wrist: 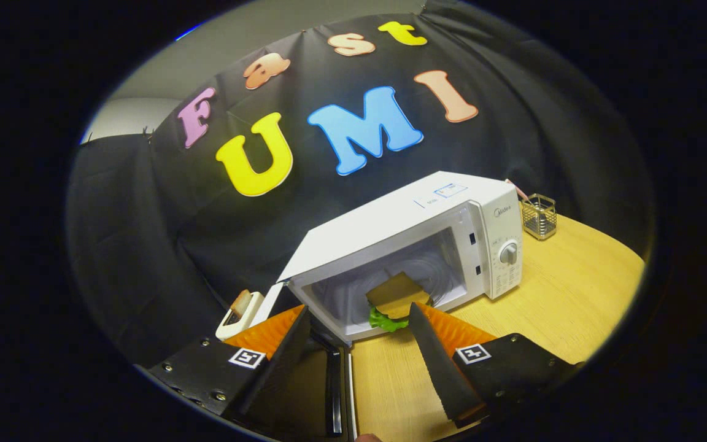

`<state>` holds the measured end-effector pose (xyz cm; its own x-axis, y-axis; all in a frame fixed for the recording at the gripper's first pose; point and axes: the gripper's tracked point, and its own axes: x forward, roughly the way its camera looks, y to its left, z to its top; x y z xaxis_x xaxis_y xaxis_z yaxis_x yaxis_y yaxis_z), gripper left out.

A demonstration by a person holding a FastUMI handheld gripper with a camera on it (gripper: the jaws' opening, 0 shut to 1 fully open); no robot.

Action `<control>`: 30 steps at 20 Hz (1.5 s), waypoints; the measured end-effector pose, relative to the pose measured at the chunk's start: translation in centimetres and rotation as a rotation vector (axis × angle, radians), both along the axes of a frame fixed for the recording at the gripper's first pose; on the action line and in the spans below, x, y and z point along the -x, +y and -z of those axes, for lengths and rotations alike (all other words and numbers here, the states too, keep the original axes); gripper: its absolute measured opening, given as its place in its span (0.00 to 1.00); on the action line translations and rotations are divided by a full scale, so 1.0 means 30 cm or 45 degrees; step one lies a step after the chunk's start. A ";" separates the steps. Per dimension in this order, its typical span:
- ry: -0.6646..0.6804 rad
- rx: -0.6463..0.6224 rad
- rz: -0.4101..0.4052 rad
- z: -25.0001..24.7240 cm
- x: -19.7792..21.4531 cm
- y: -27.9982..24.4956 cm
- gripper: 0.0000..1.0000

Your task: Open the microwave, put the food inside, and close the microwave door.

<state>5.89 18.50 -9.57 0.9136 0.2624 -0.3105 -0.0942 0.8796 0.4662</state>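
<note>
Glossy plastic microwave (402, 239) (wood-grain table (574, 294))

A brand name, "Midea", is printed at the top of the control panel of the microwave (427, 245). Small markings are set around its dial (509, 253) but cannot be read. A label (450, 190) on its top is too small to read.

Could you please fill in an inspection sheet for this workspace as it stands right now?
Surface: wooden table, bare in front of the microwave.
Job's things: white microwave, door swung open; sandwich at the front of the cavity, lettuce over the sill.
Clutter: wire basket beside the microwave; toaster holding a slice on the other side.
Grippers: gripper open, holding nothing, sandwich just ahead of its fingers.
Cables: nothing seen.
Surroundings: black cloth wall.
</note>
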 end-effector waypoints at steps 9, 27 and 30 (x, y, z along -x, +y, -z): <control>-0.223 0.065 -0.329 -0.224 0.253 0.238 0.97; -0.177 0.143 -1.047 -0.049 0.726 0.700 0.97; -0.118 0.148 -1.107 0.027 0.776 0.712 0.97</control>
